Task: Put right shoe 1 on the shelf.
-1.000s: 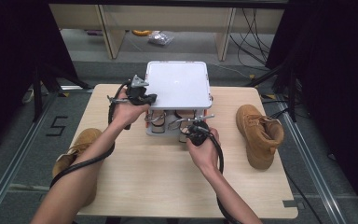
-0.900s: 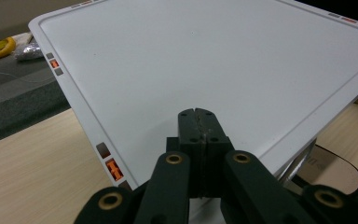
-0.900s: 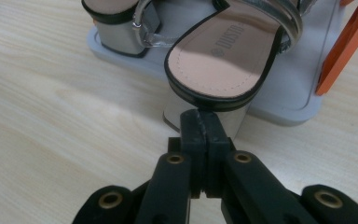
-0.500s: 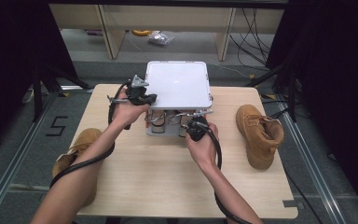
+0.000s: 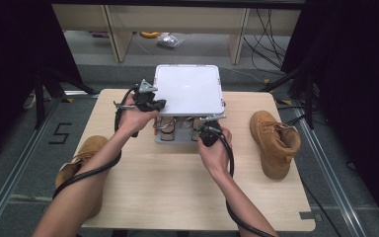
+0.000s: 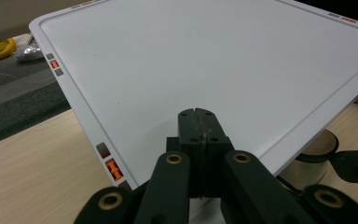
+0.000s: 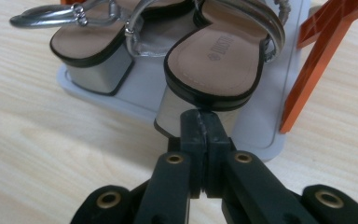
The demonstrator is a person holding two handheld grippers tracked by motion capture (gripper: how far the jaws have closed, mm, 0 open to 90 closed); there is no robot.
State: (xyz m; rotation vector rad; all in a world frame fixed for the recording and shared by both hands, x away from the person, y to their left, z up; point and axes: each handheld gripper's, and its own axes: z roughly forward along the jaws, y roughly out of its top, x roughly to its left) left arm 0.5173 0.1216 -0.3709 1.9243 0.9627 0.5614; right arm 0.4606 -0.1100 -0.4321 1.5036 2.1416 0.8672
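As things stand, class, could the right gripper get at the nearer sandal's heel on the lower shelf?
Probably yes. The right gripper sits just in front of the nearer sandal, its shut jaws almost at the block heel, with nothing between. The white top shelf is above, and the jaws would need to open first.

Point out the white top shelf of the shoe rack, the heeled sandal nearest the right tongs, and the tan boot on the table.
White top shelf (image 6: 205, 60), left gripper view, bare flat middle.
Heeled sandal (image 7: 223, 60), right gripper view, tan insole.
Tan boot (image 5: 272, 140), high view, upper side.
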